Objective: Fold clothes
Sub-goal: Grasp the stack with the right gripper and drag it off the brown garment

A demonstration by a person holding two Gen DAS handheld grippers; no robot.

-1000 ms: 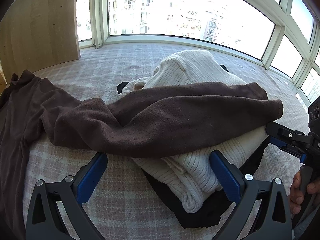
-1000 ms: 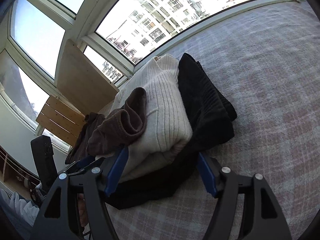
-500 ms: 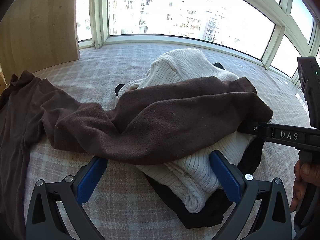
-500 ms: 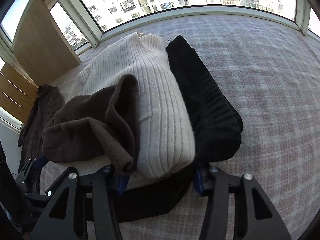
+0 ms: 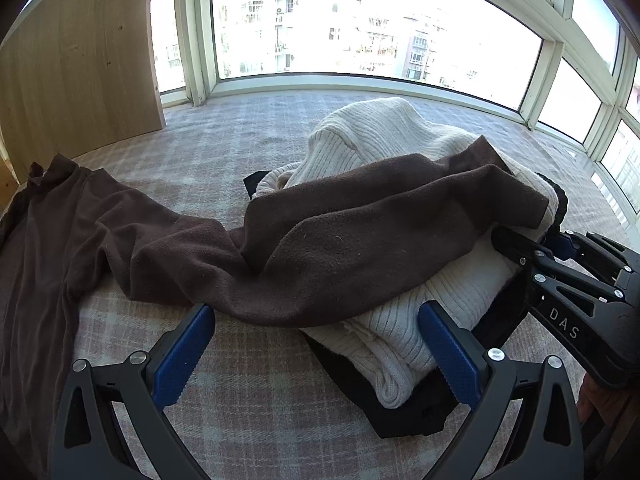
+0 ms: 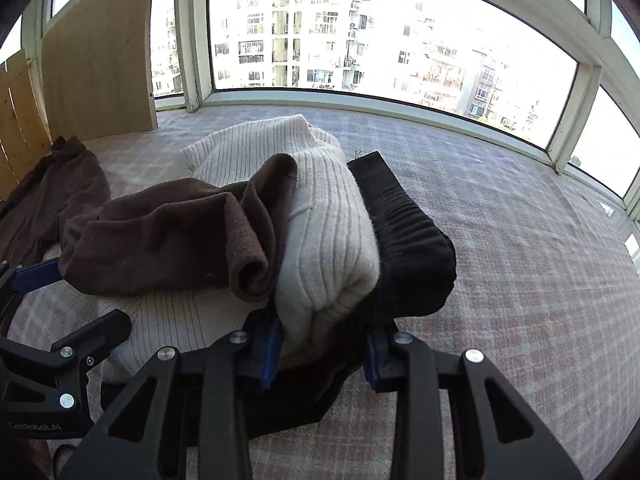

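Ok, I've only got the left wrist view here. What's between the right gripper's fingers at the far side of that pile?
Observer: In the right wrist view, the right gripper has the rolled end of the cream sweater squeezed between its pads.
Operator: Is the brown one in there too?
Observer: No. The brown garment ends bunched on top of the sweater, left of the pads.
Operator: And the black one?
Observer: The black garment lies folded along the sweater's right side, down to the right pad.
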